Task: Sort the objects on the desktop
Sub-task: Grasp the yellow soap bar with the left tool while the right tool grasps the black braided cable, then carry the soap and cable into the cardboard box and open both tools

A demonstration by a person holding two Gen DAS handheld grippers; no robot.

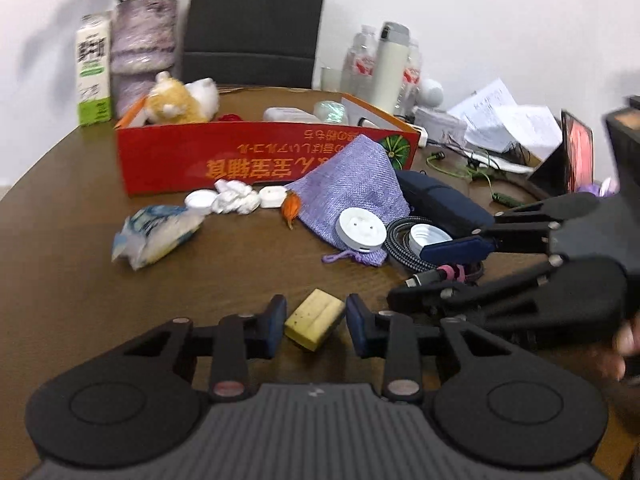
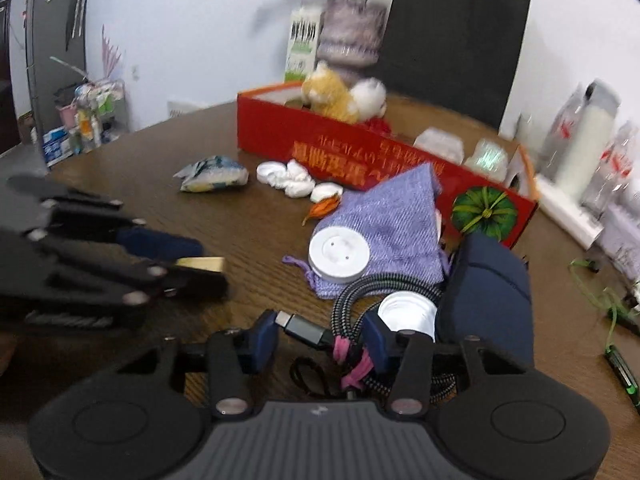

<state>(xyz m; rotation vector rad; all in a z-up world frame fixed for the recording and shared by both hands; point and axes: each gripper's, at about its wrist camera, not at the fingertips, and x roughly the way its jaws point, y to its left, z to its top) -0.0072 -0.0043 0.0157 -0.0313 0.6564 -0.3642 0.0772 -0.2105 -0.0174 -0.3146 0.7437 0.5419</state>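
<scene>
A small yellow block (image 1: 316,320) lies on the brown table (image 1: 80,300), and my left gripper (image 1: 316,328) is shut on it, a blue pad touching each side. The right wrist view shows the same grip from the side, with the block (image 2: 202,264) between the fingers. My right gripper (image 2: 320,330) is open around the grey plug (image 2: 306,328) of a braided cable (image 2: 352,292) tied with a pink strap. The plug tip meets the left pad, and a gap stays at the right pad. A red cardboard box (image 1: 240,156) stands beyond, holding a plush toy (image 1: 180,100).
A purple pouch (image 1: 352,188) with a white disc (image 1: 360,230) on it leans on the box. A navy case (image 2: 488,292), a white lid (image 2: 408,312), a snack packet (image 1: 156,236) and crumpled tissue (image 1: 236,198) lie around. A carton, vase, bottles and papers line the far edge.
</scene>
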